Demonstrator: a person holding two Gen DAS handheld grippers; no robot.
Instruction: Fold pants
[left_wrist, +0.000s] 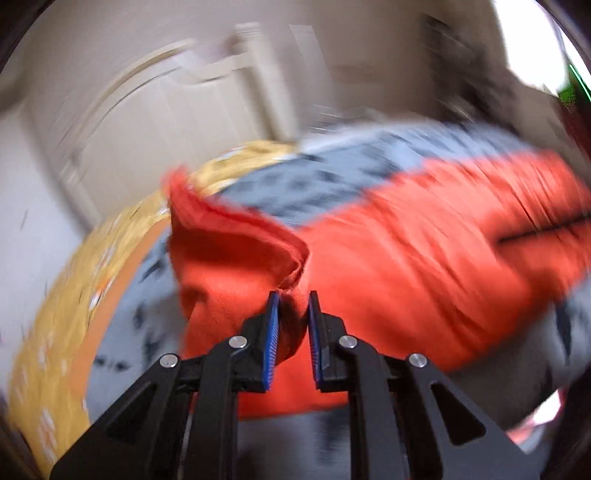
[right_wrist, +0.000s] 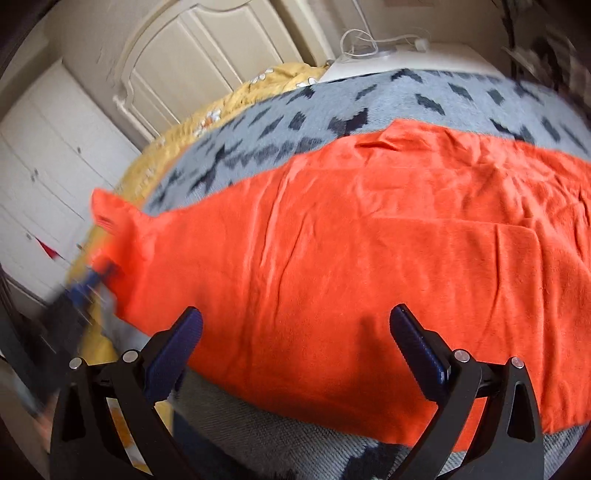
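Observation:
Bright orange pants (right_wrist: 351, 251) lie spread across a grey blanket with dark marks (right_wrist: 332, 107) on a bed. In the left wrist view, my left gripper (left_wrist: 293, 314) is shut on a bunched fold of the orange pants (left_wrist: 406, 258), and the end of the cloth is lifted and curls over to the left. The same gripper shows blurred at the left of the right wrist view, gripping the pants' raised end (right_wrist: 107, 221). My right gripper (right_wrist: 295, 332) hovers over the near edge of the pants, its jaws wide open with nothing pinched between them.
A yellow flowered bedcover (right_wrist: 229, 107) runs along the bed's far left side. Cream wardrobe doors (right_wrist: 184, 55) stand beyond it. A white surface with a cable (right_wrist: 369, 51) sits at the bed's far end. The left wrist view is heavily motion-blurred.

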